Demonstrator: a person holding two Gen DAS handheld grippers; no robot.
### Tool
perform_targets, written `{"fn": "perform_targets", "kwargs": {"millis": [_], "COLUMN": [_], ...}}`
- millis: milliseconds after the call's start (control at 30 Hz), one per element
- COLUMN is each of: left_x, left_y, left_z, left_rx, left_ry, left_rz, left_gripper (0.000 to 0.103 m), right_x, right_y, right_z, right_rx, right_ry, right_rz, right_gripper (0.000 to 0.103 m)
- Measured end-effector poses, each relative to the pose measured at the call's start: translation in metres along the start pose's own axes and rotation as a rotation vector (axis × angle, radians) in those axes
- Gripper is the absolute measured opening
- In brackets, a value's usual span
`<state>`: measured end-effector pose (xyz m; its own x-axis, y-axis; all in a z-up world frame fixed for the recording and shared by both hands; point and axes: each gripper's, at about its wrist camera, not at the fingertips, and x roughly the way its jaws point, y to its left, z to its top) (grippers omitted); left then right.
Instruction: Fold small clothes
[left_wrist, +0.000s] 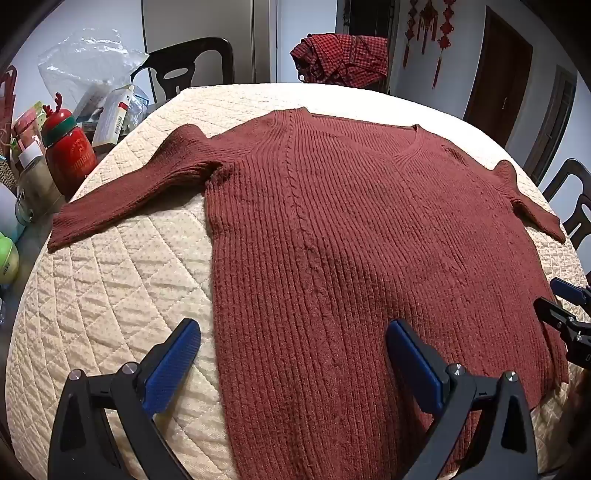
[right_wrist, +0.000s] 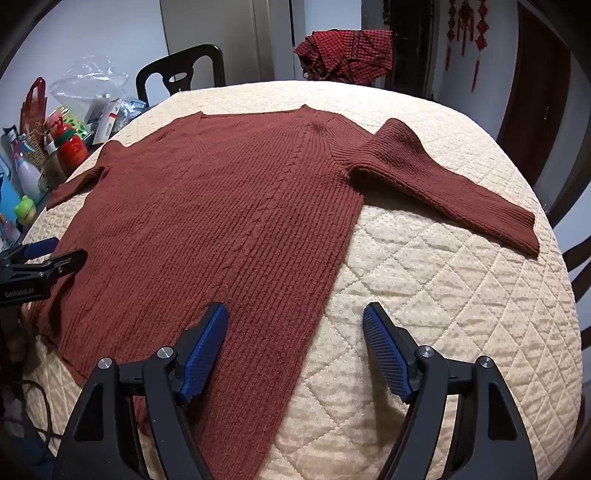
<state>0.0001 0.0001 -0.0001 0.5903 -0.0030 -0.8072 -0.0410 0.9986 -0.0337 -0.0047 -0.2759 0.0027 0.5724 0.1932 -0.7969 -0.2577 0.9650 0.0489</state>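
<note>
A rust-red ribbed knit sweater (left_wrist: 332, 229) lies flat and face-up on a cream quilted cover (left_wrist: 122, 295) spread over the table, its neckline toward the far edge and its hem toward the near edge. Both sleeves are spread outward — the one on the left reaches toward the left edge of the cover, the other (right_wrist: 454, 188) angles toward the right edge. The left gripper (left_wrist: 293, 350) hangs above the sweater's lower left side with its blue-padded jaws wide apart, one finger over the bare quilt and the other over the knit; nothing is between the pads. The right gripper (right_wrist: 295, 328) is likewise spread open over the sweater's lower right side edge, one pad above the knit and the other above the quilt, holding nothing. Past the left edge of the cover stands a crowd of clutter: a red Christmas bottle with antlers (left_wrist: 68, 147), a clear plastic bag (left_wrist: 88, 62) and small boxes. Beyond the far edge, a red checked cloth (left_wrist: 343, 59) is heaped up, and a dark chair (left_wrist: 192, 62) stands at the far left corner.
</note>
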Motion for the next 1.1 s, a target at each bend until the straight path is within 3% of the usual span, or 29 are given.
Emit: {"fn": "perform_targets", "kwargs": {"millis": [1100], "left_x": [-0.0001], "left_y": [0.0006], "left_z": [-0.0001], "left_rx": [0.000], "left_ry": [0.000], "left_rz": [0.001], "left_gripper": [0.103], "right_x": [-0.0005], "right_y": [0.0000], "right_z": [0.0000], "right_rx": [0.000], "right_ry": [-0.001], "right_rz": [0.000], "right_gripper": [0.076]}}
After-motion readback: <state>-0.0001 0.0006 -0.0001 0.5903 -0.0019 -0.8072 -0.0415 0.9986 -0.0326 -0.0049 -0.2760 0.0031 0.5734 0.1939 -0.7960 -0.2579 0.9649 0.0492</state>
